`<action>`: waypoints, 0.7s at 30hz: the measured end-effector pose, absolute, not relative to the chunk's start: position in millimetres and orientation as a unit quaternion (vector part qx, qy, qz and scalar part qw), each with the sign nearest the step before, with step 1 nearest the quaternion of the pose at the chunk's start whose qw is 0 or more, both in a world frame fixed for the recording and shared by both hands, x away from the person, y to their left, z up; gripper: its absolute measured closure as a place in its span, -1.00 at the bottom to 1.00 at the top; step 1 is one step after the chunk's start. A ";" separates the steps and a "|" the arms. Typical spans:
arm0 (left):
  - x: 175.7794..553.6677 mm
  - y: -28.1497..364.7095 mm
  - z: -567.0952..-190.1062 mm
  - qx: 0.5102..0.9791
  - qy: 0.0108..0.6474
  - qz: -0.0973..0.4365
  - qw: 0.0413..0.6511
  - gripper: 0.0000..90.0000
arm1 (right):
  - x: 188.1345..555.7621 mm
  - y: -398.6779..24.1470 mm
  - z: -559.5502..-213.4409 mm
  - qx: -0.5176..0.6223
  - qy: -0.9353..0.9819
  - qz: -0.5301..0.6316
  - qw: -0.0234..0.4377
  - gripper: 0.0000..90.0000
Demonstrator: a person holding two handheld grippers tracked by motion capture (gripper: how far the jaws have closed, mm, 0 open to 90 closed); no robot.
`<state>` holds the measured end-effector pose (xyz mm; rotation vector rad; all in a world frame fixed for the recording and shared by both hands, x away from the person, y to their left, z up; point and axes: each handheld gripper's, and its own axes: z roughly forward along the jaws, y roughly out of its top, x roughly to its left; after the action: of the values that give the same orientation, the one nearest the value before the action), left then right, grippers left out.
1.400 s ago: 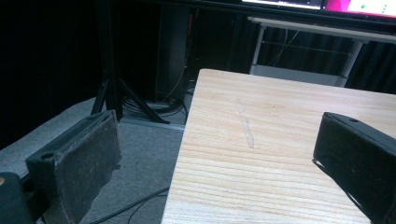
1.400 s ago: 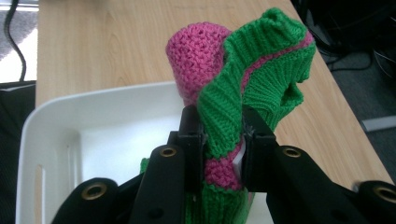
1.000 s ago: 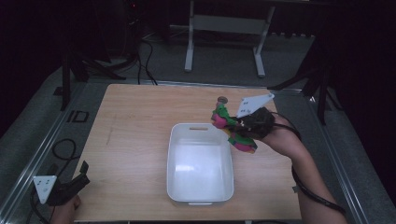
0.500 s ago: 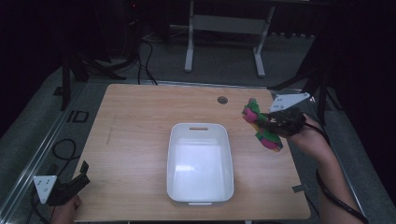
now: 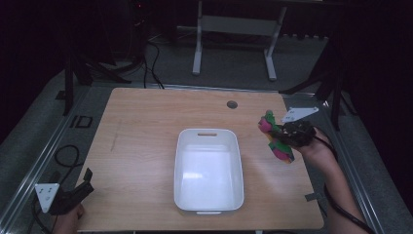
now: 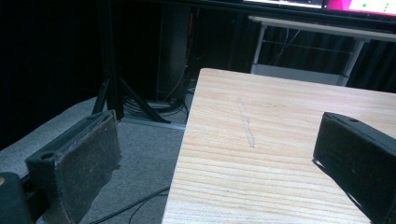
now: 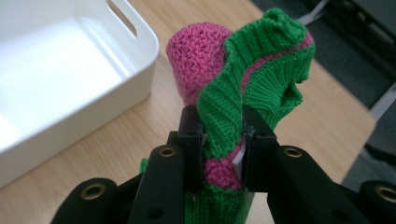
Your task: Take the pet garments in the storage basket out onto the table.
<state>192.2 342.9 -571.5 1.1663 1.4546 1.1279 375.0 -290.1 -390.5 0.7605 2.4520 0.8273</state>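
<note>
Right gripper view: jaws pinch ribbed green-pink knit sock; smooth white bin near.

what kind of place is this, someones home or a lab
Probably a lab or recording setup, not a home: a bare wooden table in a dark room, stands and cables on the floor behind, and a hand-held gripper with a trailing cable.

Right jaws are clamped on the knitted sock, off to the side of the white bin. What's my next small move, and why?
Probably lower the sock to the bare wood of the table before releasing. The right gripper is shut on its green and pink cuff, beside the white bin rather than over it, near the table's right edge. If the bin is the goal instead, shift toward it first.
</note>
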 end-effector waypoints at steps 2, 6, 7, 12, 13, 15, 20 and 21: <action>192.2 342.8 -571.4 0.475 0.592 0.459 0.462 -0.97 | 380.2 -288.8 -406.4 0.282 0.890 0.288 0.213 0.62; 192.1 342.7 -571.5 0.476 0.590 0.460 0.463 -0.97 | 390.2 -285.1 -440.2 0.295 0.896 0.260 0.207 0.62; 192.1 342.5 -571.6 0.476 0.589 0.461 0.463 -0.97 | 393.0 -285.1 -447.6 0.298 0.896 0.257 0.205 0.62; 192.2 342.3 -571.6 0.476 0.589 0.461 0.463 -0.97 | 403.8 -284.2 -475.8 0.322 0.890 0.254 0.198 0.62; 192.2 342.4 -571.6 0.476 0.589 0.461 0.463 -0.97 | 405.6 -283.4 -480.7 0.325 0.890 0.253 0.197 0.62; 192.1 342.6 -571.6 0.476 0.589 0.460 0.464 -0.97 | 408.8 -281.5 -490.7 0.333 0.889 0.248 0.195 0.62; 192.2 342.8 -571.5 0.477 0.590 0.459 0.463 -0.97 | 413.6 -277.1 -513.0 0.345 0.890 0.242 0.176 0.61; 192.2 342.8 -571.5 0.477 0.590 0.459 0.463 -0.97 | 413.6 -277.1 -513.0 0.345 0.890 0.242 0.176 0.61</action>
<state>192.2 342.8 -571.5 1.1725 1.4496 1.1273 413.6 -277.1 -513.0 0.9769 2.5197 0.6854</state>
